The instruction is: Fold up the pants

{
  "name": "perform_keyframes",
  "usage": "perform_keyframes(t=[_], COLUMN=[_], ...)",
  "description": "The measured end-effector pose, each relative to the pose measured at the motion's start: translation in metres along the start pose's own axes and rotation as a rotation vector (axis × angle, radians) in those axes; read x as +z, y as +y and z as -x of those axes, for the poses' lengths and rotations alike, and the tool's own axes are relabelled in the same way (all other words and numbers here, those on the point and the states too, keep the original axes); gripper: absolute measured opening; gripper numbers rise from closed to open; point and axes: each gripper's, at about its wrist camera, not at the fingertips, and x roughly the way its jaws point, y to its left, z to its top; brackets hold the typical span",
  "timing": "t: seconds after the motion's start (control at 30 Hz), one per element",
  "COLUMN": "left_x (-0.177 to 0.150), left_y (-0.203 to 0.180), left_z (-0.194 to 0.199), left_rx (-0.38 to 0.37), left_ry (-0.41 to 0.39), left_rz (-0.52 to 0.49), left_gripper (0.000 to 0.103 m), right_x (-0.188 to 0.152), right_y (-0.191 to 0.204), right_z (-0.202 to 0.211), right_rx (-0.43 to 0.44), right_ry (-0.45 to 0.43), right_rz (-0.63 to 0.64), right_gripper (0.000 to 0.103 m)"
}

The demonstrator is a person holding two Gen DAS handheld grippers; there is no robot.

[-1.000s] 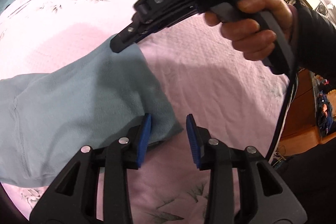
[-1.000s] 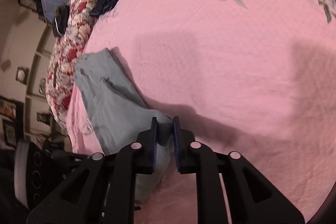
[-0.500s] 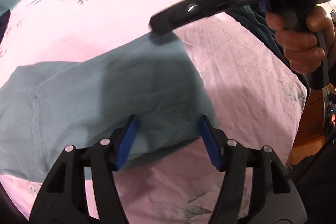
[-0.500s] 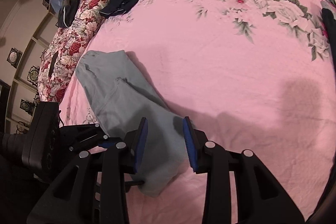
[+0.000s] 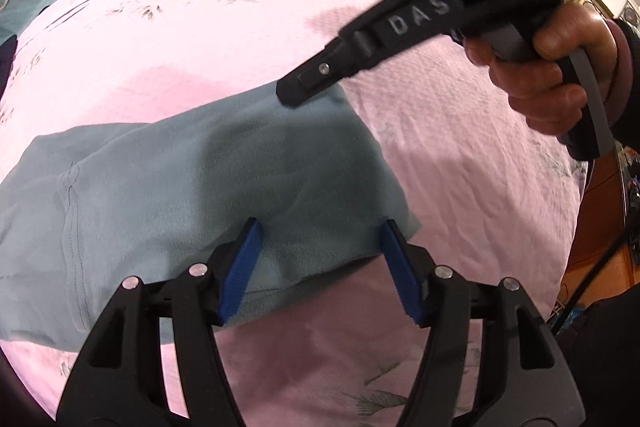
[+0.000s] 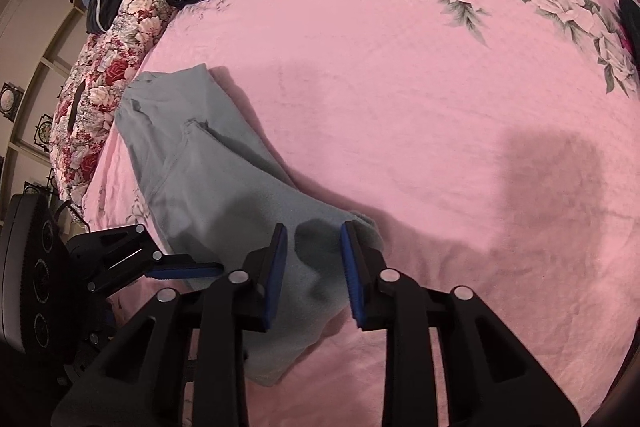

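left claw (image 5: 320, 269): wide open, blue pads apart – pants edge sits between them, nothing pinched
right claw (image 6: 314, 277): jaws closing, pads not on the cloth yet, pants corner between them
pants (image 5: 192, 195): grey-blue, flat on the pink bedspread (image 6: 420, 107), folded end right under both claws – rest runs off left
hand (image 5: 556, 67): gripping the right claw's handle, further back

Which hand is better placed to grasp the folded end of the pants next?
Probably the right: the right gripper has jaws closing with the pants between them; the left gripper hangs wide open.
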Motion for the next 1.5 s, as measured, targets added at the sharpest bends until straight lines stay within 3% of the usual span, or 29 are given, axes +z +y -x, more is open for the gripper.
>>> perform_keyframes(t=[0.1,0.2,0.4,0.5,0.6,0.73,0.8,0.97,1.1,1.2,1.3,1.5], left_x=[0.001,-0.001,-0.02,-0.035,-0.053,-0.085,-0.1,-0.143,-0.159,-0.165,-0.158,-0.137], left_y=[0.005,0.018,0.063,0.1,0.145,0.223,0.263,0.367,0.405,0.425,0.436,0.436], left_z=[0.004,0.026,0.075,0.097,0.117,0.15,0.163,0.205,0.232,0.23,0.208,0.153], left_rx=[-0.045,-0.096,-0.108,-0.067,-0.004,0.13,0.167,0.222,0.252,0.202,0.102,-0.035], left_ry=[0.008,-0.025,-0.098,-0.124,-0.132,-0.175,-0.183,-0.207,-0.238,-0.224,-0.207,-0.151], left_rz=[-0.017,-0.011,0.023,0.081,0.153,0.308,0.395,0.59,0.616,0.62,0.594,0.552], left_gripper=[0.063,0.065,0.071,0.076,0.081,0.089,0.089,0.089,0.089,0.089,0.085,0.064], right_x=[0.002,0.002,-0.012,-0.024,-0.021,-0.002,0.011,0.051,0.077,0.089,0.09,0.084], right_y=[-0.004,0.004,0.022,0.016,0.028,0.094,0.134,0.25,0.333,0.372,0.375,0.352], right_z=[0.006,0.024,0.04,0.001,0.006,0.023,0.009,-0.06,-0.12,-0.147,-0.158,-0.164], right_rx=[-0.007,-0.017,-0.012,-0.142,-0.226,-0.254,-0.267,-0.229,-0.207,-0.24,-0.166,-0.322], right_ry=[-0.01,-0.043,-0.135,-0.042,-0.071,-0.241,-0.274,-0.314,-0.264,-0.236,-0.176,-0.096], right_rz=[-0.075,-0.137,-0.259,-0.303,-0.368,-0.341,-0.28,-0.075,0.105,0.183,0.15,0.071], right_gripper=[0.021,0.027,0.031,0.037,0.037,0.043,0.043,0.045,0.046,0.046,0.047,0.047])
